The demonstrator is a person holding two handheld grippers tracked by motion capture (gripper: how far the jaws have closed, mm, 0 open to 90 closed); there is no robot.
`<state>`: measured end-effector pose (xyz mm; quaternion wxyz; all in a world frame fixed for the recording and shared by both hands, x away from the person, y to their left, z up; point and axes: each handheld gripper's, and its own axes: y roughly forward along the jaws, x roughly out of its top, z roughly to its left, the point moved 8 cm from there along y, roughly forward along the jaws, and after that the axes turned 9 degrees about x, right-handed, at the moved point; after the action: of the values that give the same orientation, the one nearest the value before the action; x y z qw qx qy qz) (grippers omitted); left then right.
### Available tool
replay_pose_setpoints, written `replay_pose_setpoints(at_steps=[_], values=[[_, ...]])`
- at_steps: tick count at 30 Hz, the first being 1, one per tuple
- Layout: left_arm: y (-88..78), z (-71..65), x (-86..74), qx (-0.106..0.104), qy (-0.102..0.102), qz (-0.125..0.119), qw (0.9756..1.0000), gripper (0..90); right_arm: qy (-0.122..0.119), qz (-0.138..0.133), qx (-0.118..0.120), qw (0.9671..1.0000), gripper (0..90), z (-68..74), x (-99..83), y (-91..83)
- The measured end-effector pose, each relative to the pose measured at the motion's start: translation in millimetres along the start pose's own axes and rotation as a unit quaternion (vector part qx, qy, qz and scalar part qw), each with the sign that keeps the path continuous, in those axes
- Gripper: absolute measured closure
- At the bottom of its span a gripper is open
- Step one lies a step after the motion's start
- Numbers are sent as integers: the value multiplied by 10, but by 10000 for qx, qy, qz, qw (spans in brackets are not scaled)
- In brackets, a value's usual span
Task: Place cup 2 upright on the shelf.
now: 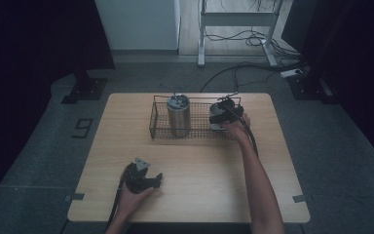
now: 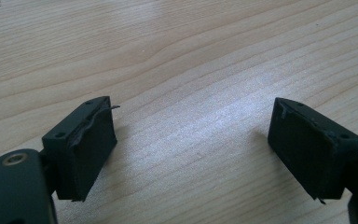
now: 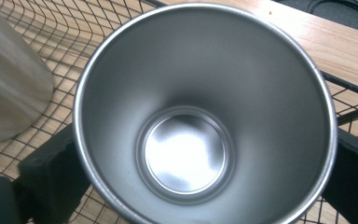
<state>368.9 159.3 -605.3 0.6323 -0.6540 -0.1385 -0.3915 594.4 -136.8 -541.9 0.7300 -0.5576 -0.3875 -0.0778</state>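
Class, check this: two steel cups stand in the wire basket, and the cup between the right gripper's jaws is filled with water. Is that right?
Not quite. The cup between the right gripper's jaws is empty: the right gripper view shows its bare, shiny bottom. It and the other cup stand in the wire basket.

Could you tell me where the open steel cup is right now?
In the high view the cup stands at the right end of the wire basket, right of the taller tumbler.
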Motion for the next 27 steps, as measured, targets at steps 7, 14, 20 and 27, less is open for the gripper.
replay_pose_setpoints(at_steps=[7,14,20,27], values=[[0,-1,0,-2,-3,-2,10000,150,174,-228,36,9996,0,-32,44,-75],[0,1,1,-5,-7,-2,10000,150,162,-490,77,9986,0,-13,83,-181],[0,0,1,-3,-8,-4,10000,150,247,-894,123,9956,0,-28,114,-298],[0,1,0,-2,-7,-2,10000,151,262,-1127,112,9932,13,-46,98,-419]])
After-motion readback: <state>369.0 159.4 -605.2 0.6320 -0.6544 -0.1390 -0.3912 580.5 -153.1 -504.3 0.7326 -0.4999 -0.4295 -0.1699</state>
